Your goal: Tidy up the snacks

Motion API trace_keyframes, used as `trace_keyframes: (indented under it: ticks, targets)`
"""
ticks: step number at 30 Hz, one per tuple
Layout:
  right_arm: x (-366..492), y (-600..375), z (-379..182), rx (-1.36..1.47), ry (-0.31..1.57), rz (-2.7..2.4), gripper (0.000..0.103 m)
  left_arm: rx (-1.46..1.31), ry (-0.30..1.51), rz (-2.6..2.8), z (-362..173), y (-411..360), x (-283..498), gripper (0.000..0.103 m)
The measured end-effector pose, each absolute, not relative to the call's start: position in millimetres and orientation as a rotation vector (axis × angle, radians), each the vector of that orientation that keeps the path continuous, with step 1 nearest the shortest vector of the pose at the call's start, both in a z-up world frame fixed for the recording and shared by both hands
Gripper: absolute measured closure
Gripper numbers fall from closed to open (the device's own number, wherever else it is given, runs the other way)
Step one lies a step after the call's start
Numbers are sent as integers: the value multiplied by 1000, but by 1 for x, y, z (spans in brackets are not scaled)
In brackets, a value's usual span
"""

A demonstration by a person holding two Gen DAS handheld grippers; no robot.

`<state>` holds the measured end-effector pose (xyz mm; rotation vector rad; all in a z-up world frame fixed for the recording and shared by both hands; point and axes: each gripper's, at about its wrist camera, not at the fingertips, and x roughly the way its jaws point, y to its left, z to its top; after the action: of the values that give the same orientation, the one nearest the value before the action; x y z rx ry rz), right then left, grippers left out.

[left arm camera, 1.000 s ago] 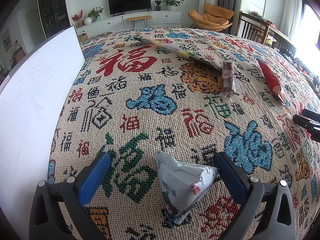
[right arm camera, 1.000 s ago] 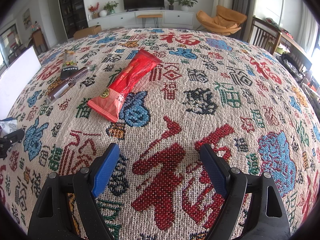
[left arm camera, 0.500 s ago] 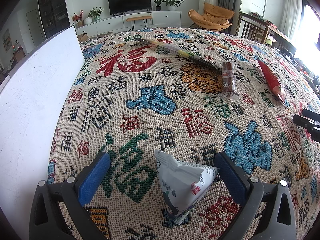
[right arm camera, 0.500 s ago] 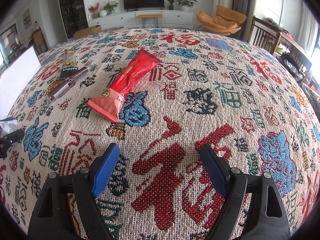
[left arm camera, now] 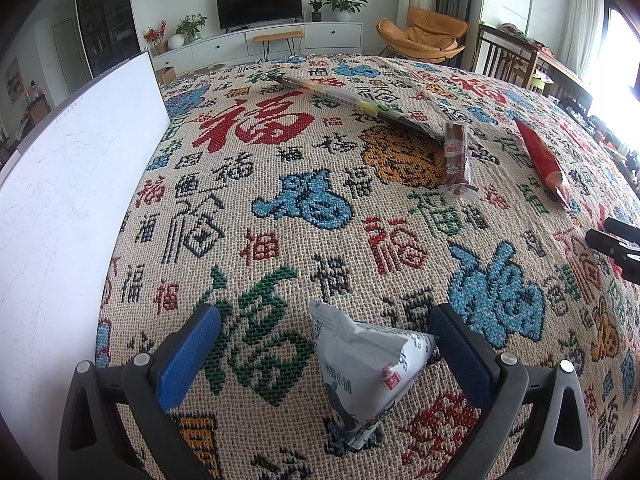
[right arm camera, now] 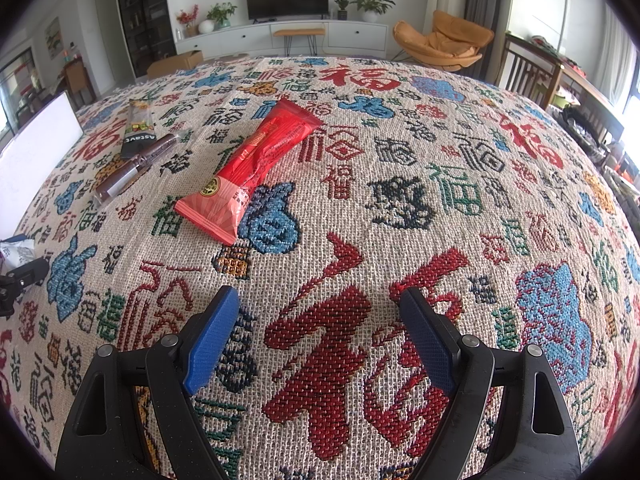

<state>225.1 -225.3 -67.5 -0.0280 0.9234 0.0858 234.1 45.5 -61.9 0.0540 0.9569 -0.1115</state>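
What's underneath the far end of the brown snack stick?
In the right wrist view the brown snack stick lies with its far end on the dark printed wrapper, its near end on the patterned tablecloth. How much wrapper it covers can't be seen.

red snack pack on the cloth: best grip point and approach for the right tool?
Probably the middle of the red snack pack, across its narrow width, coming from above. It lies flat and long on the tablecloth, angled away to the right, so turn the open right tool to straddle its long sides; the crimped ends look too thin to pinch.
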Motion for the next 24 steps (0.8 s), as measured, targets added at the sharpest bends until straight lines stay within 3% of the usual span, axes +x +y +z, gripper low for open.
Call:
trace_keyframes:
  ticks: [24]
  targets:
    - [225,-225,-67,-28,923,86,18,54,957,-111,-62,45,234,0]
